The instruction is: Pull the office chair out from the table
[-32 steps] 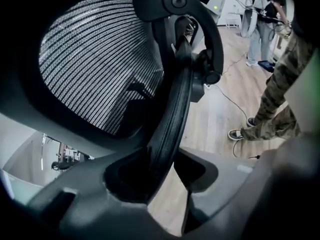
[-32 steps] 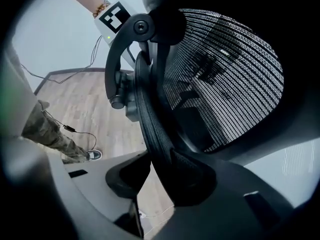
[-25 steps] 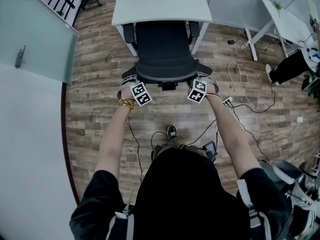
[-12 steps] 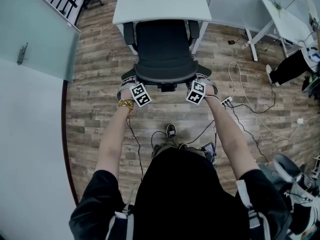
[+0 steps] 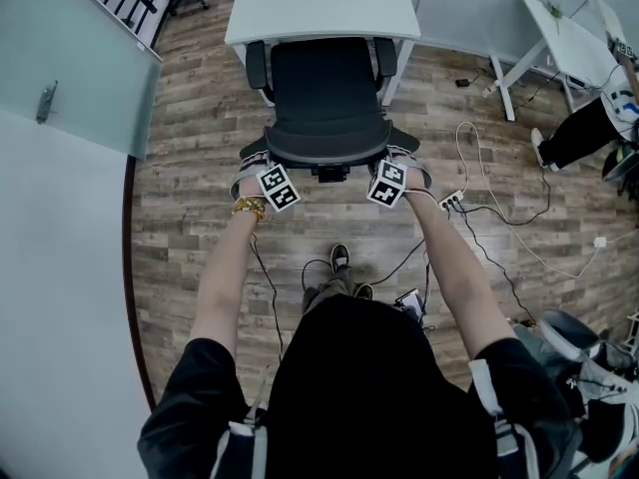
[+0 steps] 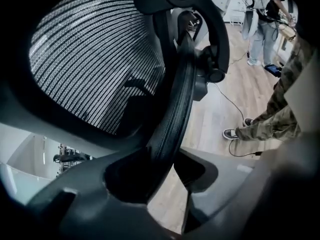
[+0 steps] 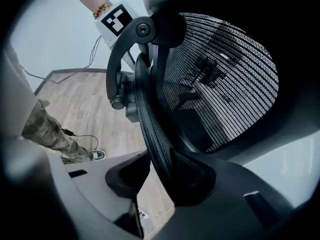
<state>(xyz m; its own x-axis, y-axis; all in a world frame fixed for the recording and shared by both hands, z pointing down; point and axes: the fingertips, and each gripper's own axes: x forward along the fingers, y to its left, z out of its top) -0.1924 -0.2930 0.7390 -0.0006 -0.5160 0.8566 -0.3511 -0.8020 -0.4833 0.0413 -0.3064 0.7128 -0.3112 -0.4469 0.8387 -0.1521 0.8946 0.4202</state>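
Observation:
The black mesh office chair [image 5: 329, 98] stands with its seat partly under the white table [image 5: 319, 8], its backrest toward me. In the head view my left gripper [image 5: 262, 160] sits at the left end of the backrest's top rim and my right gripper [image 5: 399, 158] at the right end. In the left gripper view the backrest rim [image 6: 177, 109] runs down between the jaws of the left gripper [image 6: 170, 169], which is shut on it. In the right gripper view the rim [image 7: 150, 119] is likewise clamped by the right gripper [image 7: 160, 176].
A power strip with cables [image 5: 454, 203] lies on the wooden floor to the right of the chair. Another white table [image 5: 559, 48] and a person [image 5: 589, 128] are at the far right. A glass door [image 5: 70, 68] stands at the left. My shoe [image 5: 342, 260] is behind the chair.
Both grippers have drawn back toward me with the backrest, and the chair has rolled a little out from under the table. More of its armrests shows now.

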